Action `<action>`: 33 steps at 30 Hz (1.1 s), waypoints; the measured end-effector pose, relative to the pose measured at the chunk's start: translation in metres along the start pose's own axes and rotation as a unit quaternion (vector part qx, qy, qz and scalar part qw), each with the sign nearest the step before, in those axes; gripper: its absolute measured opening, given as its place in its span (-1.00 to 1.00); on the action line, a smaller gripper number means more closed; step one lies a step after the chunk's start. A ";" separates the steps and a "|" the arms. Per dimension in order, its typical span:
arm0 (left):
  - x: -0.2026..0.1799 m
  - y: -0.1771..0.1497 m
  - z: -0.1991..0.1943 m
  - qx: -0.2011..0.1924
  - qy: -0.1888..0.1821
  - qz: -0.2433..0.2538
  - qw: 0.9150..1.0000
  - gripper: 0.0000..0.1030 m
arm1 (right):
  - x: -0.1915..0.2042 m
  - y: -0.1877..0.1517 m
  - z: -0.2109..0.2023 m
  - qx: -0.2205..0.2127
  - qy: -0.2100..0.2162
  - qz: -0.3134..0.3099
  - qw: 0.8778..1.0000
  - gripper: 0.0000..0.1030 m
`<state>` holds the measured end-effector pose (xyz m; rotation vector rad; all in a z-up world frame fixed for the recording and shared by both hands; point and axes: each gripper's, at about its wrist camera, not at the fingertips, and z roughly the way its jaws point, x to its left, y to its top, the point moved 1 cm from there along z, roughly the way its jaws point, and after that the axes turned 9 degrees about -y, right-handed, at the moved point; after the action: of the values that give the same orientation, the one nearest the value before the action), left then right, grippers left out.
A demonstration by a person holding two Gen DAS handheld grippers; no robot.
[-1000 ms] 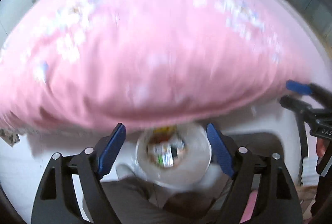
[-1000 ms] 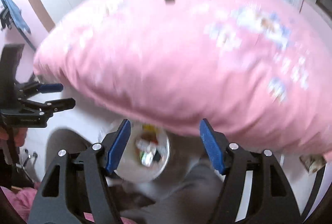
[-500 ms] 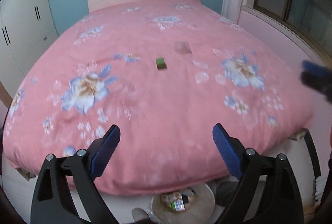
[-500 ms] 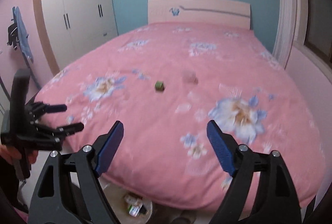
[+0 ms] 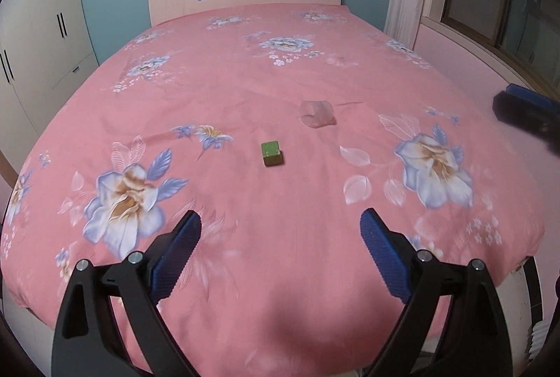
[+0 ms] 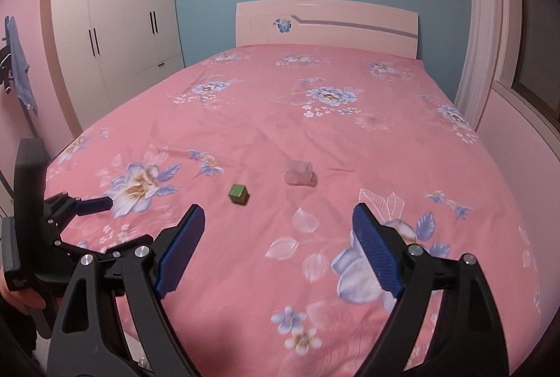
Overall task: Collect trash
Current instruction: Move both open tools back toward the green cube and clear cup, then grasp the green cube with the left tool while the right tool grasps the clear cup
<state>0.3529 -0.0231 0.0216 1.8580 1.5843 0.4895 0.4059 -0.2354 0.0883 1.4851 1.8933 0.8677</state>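
Nearest us, the left gripper (image 5: 280, 233) and the right gripper (image 6: 278, 230) both hang above the foot of the bed (image 5: 280, 307), jaws spread wide with nothing between them. Both point downward over the pink cover, the left one set lower and to the side in the right wrist view. Farther on lie the green block (image 5: 271, 153) and, just beyond it, the crumpled clear wrapper (image 5: 316, 113), apart from each other. We judge the reach should take one item per gripper, descending squarely so the pads straddle it without pinching the cover.
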 end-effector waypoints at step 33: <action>0.065 0.054 0.240 0.074 -0.001 -0.066 0.995 0.82 | 0.015 0.026 0.372 0.190 -0.020 0.004 0.982 0.65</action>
<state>0.5614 -0.0178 -0.1237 1.8442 1.7708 0.3181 0.7038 -0.1639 -0.1240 1.7147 2.1073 0.4911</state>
